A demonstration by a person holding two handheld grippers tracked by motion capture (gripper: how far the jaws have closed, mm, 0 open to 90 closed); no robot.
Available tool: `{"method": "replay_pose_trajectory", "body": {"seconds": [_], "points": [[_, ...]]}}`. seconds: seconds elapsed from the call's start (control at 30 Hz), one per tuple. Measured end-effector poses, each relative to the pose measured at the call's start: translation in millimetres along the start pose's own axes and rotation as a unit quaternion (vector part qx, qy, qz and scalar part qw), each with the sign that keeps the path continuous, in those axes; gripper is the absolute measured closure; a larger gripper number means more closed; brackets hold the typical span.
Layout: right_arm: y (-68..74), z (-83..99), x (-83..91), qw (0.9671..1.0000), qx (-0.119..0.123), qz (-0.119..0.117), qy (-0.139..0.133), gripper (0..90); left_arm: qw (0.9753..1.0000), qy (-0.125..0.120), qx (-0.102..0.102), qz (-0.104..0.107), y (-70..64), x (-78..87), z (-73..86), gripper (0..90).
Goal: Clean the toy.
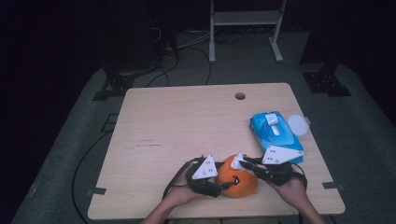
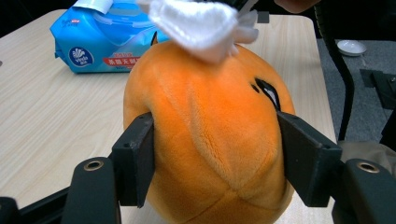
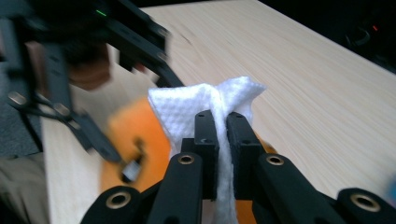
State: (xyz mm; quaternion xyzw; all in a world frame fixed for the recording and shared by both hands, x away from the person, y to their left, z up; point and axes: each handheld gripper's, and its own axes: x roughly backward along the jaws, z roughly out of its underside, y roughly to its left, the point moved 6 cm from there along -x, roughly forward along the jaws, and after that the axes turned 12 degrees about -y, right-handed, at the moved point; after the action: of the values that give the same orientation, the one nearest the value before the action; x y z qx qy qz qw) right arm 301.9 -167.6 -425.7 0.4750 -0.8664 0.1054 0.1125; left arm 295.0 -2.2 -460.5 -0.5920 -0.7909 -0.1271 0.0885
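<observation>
An orange plush toy (image 1: 239,179) with a stitched black face sits near the table's front edge. My left gripper (image 1: 225,185) is shut on the plush toy (image 2: 210,135), one jaw pressing each side. My right gripper (image 1: 243,160) is shut on a white wet wipe (image 1: 237,162), held against the top of the toy. In the right gripper view the wet wipe (image 3: 210,105) is pinched between the jaws with the plush toy (image 3: 135,135) below. The wet wipe (image 2: 201,25) lies on the toy's top in the left gripper view.
A blue pack of wet wipes (image 1: 274,133) lies at the table's right side, with a small white round lid (image 1: 298,124) beside it. The table (image 1: 187,121) has a cable hole (image 1: 240,96) near its far edge. Stands and cables lie on the floor beyond.
</observation>
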Motion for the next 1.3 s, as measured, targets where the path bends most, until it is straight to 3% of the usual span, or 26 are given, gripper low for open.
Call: {"method": "replay_pose_trajectory", "body": {"seconds": [0.1,0.2,0.27,0.37,0.5,0.57,0.6,0.67,0.77,0.83,0.9,1.07,1.17,1.3], "points": [[-1.1,4.5,6.3,0.9999,-0.016,-0.003,-0.001,83.3,1.0,-0.003,0.001,0.002,-1.0,-1.7,-0.9,32.5],[9.6,-0.7,2.3,0.9997,-0.012,-0.023,-0.004,83.3,0.9998,0.0,-0.02,0.004,-4.4,-3.0,-2.2,32.6],[18.5,-5.7,-5.1,0.9992,-0.006,-0.039,-0.008,83.2,0.9989,0.005,-0.047,0.006,-8.3,-2.7,-2.4,32.9],[22.9,-12.1,-14.6,0.9989,0.002,-0.045,-0.01,83.2,0.9983,0.007,-0.058,0.005,-10.2,-2.0,-2.0,33.4],[11.5,-10.6,-13.0,0.9996,-0.004,-0.026,-0.011,83.3,0.9986,0.002,-0.052,0.009,-8.1,-0.8,0.2,33.7],[2.9,-5.8,-8.3,0.9998,-0.012,-0.011,-0.008,83.3,0.9993,-0.001,-0.038,0.007,-6.4,-1.1,0.3,30.1],[0.9,-4.1,-6.8,0.9998,-0.017,-0.007,-0.008,83.3,0.9999,-0.005,-0.012,0.006,-5.0,-2.4,-0.5,26.7],[0.5,-1.3,-5.0,0.9996,-0.024,-0.006,-0.01,83.3,0.9998,-0.006,0.02,0.008,-2.7,-4.2,-2.4,18.5],[12.6,-5.0,-8.8,0.9996,-0.017,-0.018,-0.014,83.2,0.9991,-0.007,0.043,0.0,-1.8,-7.2,-4.2,17.8],[20.7,-8.2,-13.4,0.9992,-0.011,-0.034,-0.016,83.2,0.9993,-0.007,0.035,-0.007,-2.4,-6.6,-4.2,25.0],[23.3,-10.7,-17.1,0.9992,-0.006,-0.037,-0.014,83.2,0.9999,-0.005,0.005,-0.01,-4.1,-5.1,-3.7,31.4],[5.6,-7.3,-11.6,0.9997,-0.016,-0.011,-0.014,83.3,0.9997,-0.001,-0.023,-0.002,-6.0,-2.3,-0.9,35.2],[-9.0,3.0,-3.0,0.9992,-0.039,0.002,-0.011,83.3,0.9998,-0.001,-0.02,0.0,-5.0,-0.3,1.8,35.3],[-13.5,10.2,4.6,0.9988,-0.047,0.01,-0.008,83.3,0.9999,0.001,-0.006,0.014,-2.7,0.6,4.0,33.9]]}}
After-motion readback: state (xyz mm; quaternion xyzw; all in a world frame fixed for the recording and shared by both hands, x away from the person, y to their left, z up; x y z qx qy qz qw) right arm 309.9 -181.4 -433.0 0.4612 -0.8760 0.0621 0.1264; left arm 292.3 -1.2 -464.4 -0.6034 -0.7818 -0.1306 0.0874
